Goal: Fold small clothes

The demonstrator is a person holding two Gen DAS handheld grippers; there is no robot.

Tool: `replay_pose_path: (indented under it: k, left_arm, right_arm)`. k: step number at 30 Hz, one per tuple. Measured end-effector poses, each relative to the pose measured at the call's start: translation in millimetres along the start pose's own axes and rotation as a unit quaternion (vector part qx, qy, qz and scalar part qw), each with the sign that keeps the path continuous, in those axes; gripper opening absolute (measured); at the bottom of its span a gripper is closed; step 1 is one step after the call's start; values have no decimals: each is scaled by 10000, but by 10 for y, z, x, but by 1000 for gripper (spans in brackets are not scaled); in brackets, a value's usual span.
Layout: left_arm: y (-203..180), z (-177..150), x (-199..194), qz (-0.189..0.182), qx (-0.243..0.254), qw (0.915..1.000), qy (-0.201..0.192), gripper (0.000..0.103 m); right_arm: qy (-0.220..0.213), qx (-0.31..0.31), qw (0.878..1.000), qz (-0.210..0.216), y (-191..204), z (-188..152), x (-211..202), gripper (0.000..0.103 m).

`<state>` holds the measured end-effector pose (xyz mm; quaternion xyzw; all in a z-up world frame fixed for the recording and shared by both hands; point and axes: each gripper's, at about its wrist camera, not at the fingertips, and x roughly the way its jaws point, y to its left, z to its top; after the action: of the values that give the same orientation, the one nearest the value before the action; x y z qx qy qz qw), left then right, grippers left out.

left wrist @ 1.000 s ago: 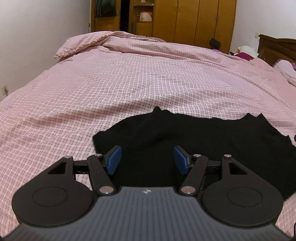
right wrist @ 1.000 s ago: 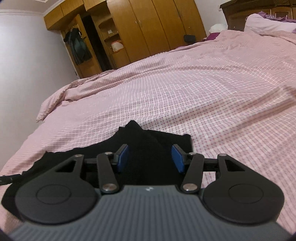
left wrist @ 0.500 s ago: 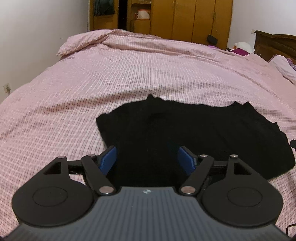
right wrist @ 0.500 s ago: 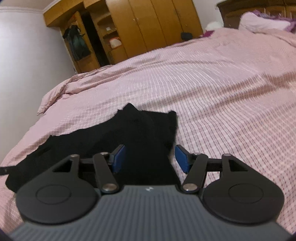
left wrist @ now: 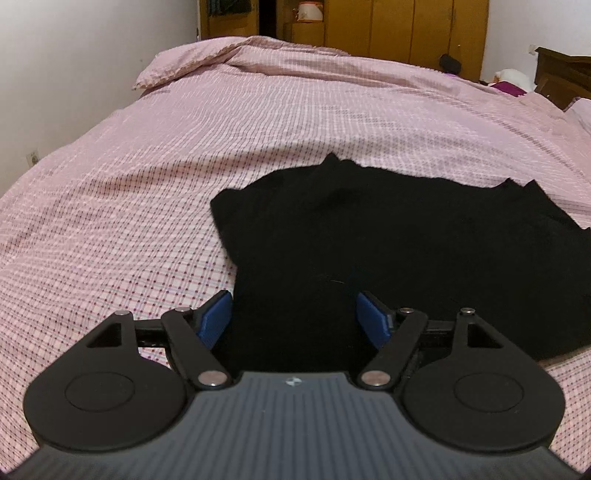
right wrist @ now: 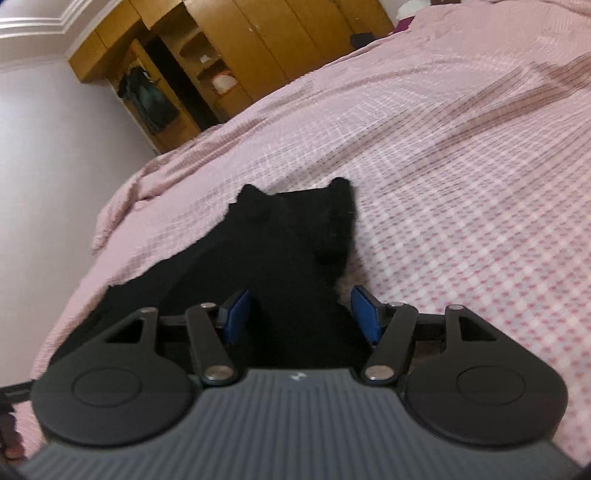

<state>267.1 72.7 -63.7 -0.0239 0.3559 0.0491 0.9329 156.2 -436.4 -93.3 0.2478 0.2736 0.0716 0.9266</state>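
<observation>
A small black garment (left wrist: 388,236) lies spread flat on the pink checked bedspread (left wrist: 184,155). It also shows in the right wrist view (right wrist: 280,251), where the image is blurred. My left gripper (left wrist: 293,314) is open over the garment's near left part, holding nothing. My right gripper (right wrist: 299,314) is open over the garment's near right part, close to its right edge, and tilted. Its blue pads (right wrist: 364,317) hold nothing.
The bed stretches far ahead, with a bunched duvet edge (left wrist: 192,62) at the far left. Wooden wardrobes (left wrist: 399,26) stand behind it, a white wall (left wrist: 74,74) on the left and a dark headboard (left wrist: 561,77) on the right.
Both grippers have pulled back and risen, so more of the garment shows. The right gripper has tilted and swung toward the garment's right edge. Both stayed open.
</observation>
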Motion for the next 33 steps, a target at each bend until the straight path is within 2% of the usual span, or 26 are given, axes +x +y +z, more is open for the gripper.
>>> replay_pose_path:
  k: [15,18,20,24,29,31,33]
  left_arm:
    - [64,-25,44,-47,-251,9996,77,84]
    - [63,-17,31,-40,-239,9997,79,84]
    - [67,-16,30,-40,-253,9996,95,84]
    - [73,-10,40,-39,-274,9995,139,84]
    - [85,-11,50,-56,-296,9994,147,85]
    - [88,-13,48,-60,-299,9994,144,85]
    - [88,-13,45,-61,-303,9994,146,85]
  right_arm:
    - [-92,121,9998,111,79,-17,217,61]
    - [-117,194,9997,105,68,-28,209,31]
    - [-143,334,9992,192,23,-33,196,26]
    - [-136,464,9985,250,-16,-33,190,28]
    - [-167,561,9980,226,8,-10,267,41]
    - [-201,543,9979,286,36,-6,298,50]
    - [-240,555,9977,320,52,-3,321,52]
